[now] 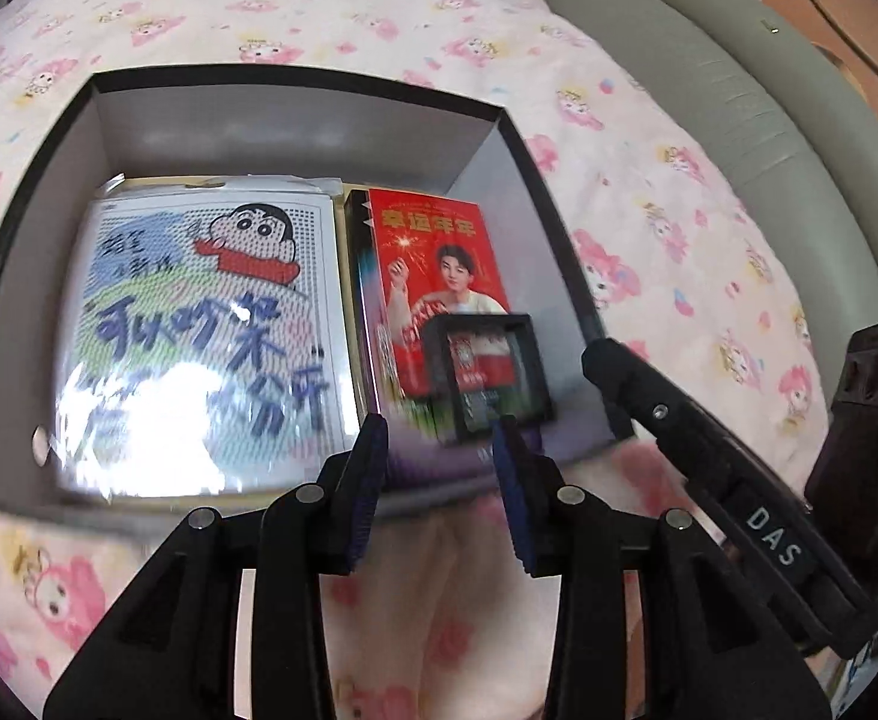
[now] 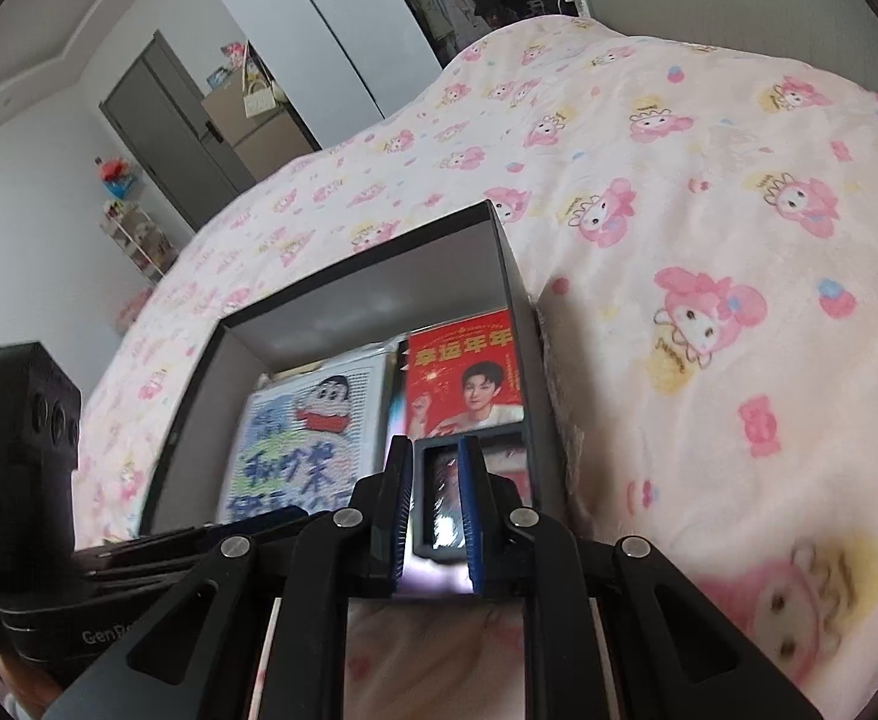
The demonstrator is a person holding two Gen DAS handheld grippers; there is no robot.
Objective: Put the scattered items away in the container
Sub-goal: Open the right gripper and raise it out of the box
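Observation:
A black-rimmed box (image 1: 294, 75) with grey inner walls sits on a pink blanket. Inside lie a plastic-wrapped cartoon bead picture (image 1: 210, 312) on the left and a red booklet (image 1: 432, 258) with a portrait on the right. A small black frame (image 1: 487, 372) rests on the booklet's near end. My left gripper (image 1: 439, 429) hangs above the box's near wall, open, with nothing between its pads. My right gripper (image 2: 435, 444) is shut and empty, just above the black frame (image 2: 505, 462); its finger (image 1: 598, 354) reaches over the box's right corner. The right wrist view also shows the box (image 2: 354, 267), picture (image 2: 306, 438) and booklet (image 2: 463, 372).
The pink cartoon-print blanket (image 2: 709, 210) covers the bed all around the box. A padded grey-green headboard (image 1: 709, 90) curves along the right. Beyond the bed stand a grey door (image 2: 162, 120), white wardrobe doors (image 2: 330, 30) and a small shelf (image 2: 138, 234).

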